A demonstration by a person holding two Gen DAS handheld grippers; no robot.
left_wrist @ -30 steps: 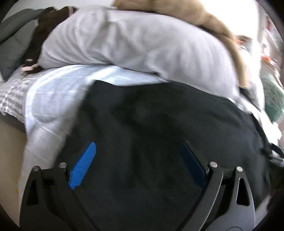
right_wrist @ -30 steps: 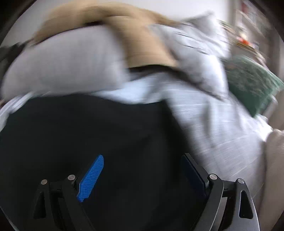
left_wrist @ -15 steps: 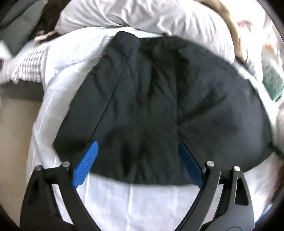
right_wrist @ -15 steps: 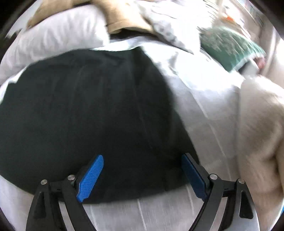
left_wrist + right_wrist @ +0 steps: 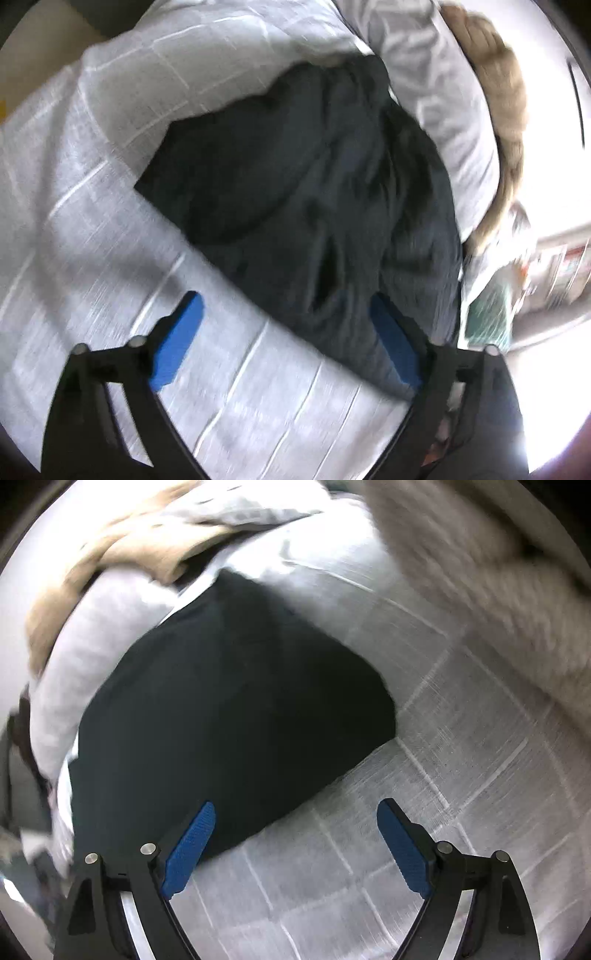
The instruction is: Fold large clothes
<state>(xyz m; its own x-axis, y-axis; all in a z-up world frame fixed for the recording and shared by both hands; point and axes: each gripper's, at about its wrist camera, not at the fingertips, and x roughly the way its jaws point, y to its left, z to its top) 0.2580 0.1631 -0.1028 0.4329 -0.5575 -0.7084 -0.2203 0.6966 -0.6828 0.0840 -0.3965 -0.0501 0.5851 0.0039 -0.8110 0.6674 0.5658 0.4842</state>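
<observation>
A large black garment [image 5: 314,206] lies spread on a white checked bedsheet [image 5: 92,177]. It also shows in the right wrist view [image 5: 229,709]. My left gripper [image 5: 284,336] is open and empty, above the garment's near edge with its right finger over the cloth. My right gripper [image 5: 295,842] is open and empty, above the sheet at the garment's near right edge, its left fingertip over the cloth. Both views are blurred.
A white pillow [image 5: 436,81] with a tan fluffy cloth [image 5: 506,96] on it lies behind the garment. A cream fluffy blanket [image 5: 498,572] lies at the right of the bed. A green cushion [image 5: 487,310] sits at the far right.
Both grippers have pulled back from over the garment toward its near edge and tilted. More bedsheet now shows under them. The garment lies flat and is not held.
</observation>
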